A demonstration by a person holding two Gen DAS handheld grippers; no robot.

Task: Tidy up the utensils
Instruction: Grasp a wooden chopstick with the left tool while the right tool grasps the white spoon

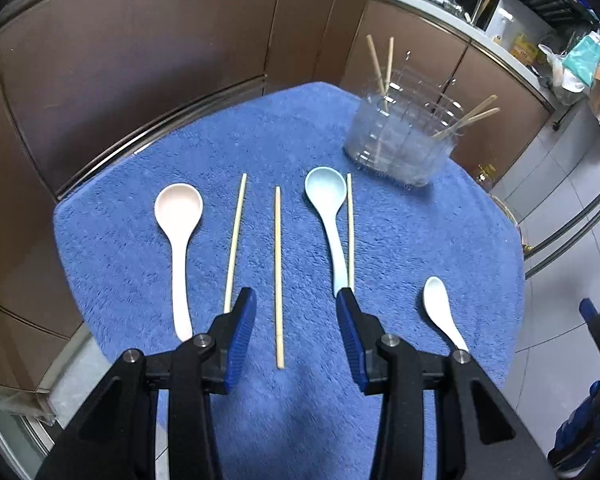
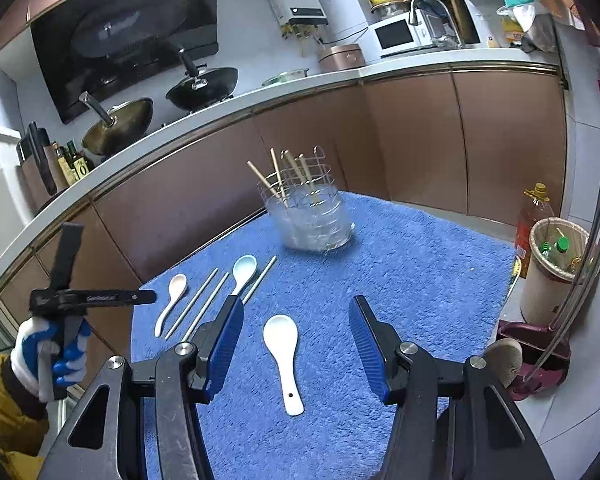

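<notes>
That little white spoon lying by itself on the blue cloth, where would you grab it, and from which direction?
Probably by the handle. The small white spoon lies flat on the blue cloth, bowl pointing away, its narrow handle end nearest the open right tool. Come straight down from above, one finger on each side of the handle: it is slim enough to pinch, while the wide bowl is not.

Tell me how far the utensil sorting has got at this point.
Partly done. Four chopsticks already stand in the clear holder. Nothing is in hand: the left gripper is open around the middle chopstick, and the right gripper is open around the white spoon. Left on the blue mat: three chopsticks, the pink spoon, the light blue spoon and the white spoon.
</notes>
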